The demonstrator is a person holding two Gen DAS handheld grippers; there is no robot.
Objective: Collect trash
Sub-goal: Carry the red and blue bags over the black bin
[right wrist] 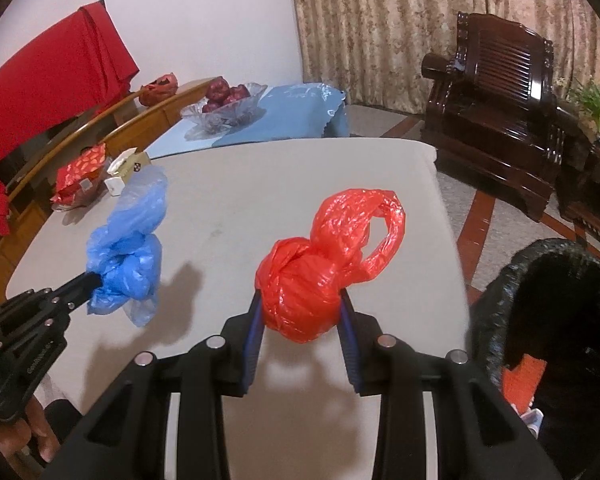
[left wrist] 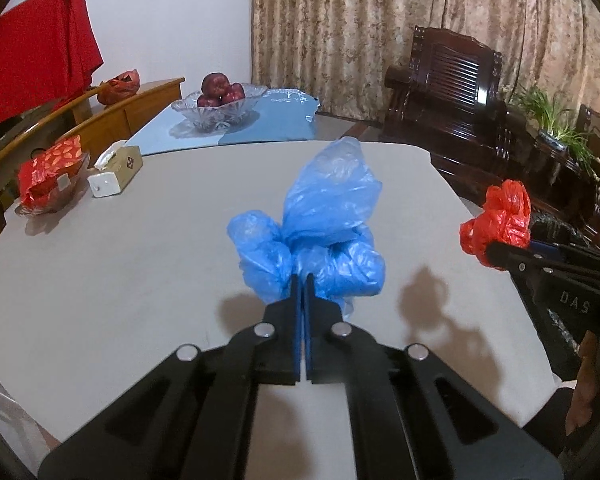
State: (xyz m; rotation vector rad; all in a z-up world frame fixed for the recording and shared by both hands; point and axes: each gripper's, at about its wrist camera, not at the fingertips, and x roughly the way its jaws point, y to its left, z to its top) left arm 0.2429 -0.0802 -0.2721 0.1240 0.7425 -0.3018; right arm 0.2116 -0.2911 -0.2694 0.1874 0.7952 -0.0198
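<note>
Above the pale grey desk (left wrist: 100, 280) we hold two sets of tongs, both tilted downward and lifted clear of the surface, each casting a shadow below it. Our left tongs (left wrist: 302, 276) have their blue pads pressed together, pinching a thin fold of a crumpled blue plastic bag (left wrist: 320, 236), which hangs in the air over the middle of the desk. Our right tongs (right wrist: 302, 304) stand partly apart, their pads gripping both sides of a knotted red plastic bag (right wrist: 312, 280) (its loop handle sticks up and to the right), held near the desk's right edge.

Most of the desk top beneath and ahead of both bags is bare. Along its far left edge sit a tissue box (left wrist: 118, 170) and a red gift packet (left wrist: 52, 176). Beyond the far edge a lower surface with a blue cloth (left wrist: 260, 120) carries a glass bowl of red fruit (left wrist: 220, 104). Just past the desk's right edge stands a bin lined with black plastic (right wrist: 540, 312), its mouth open. Dark wooden chairs (right wrist: 496, 100) stand further off. A hand (right wrist: 40, 436) grips the left tool's handle.
</note>
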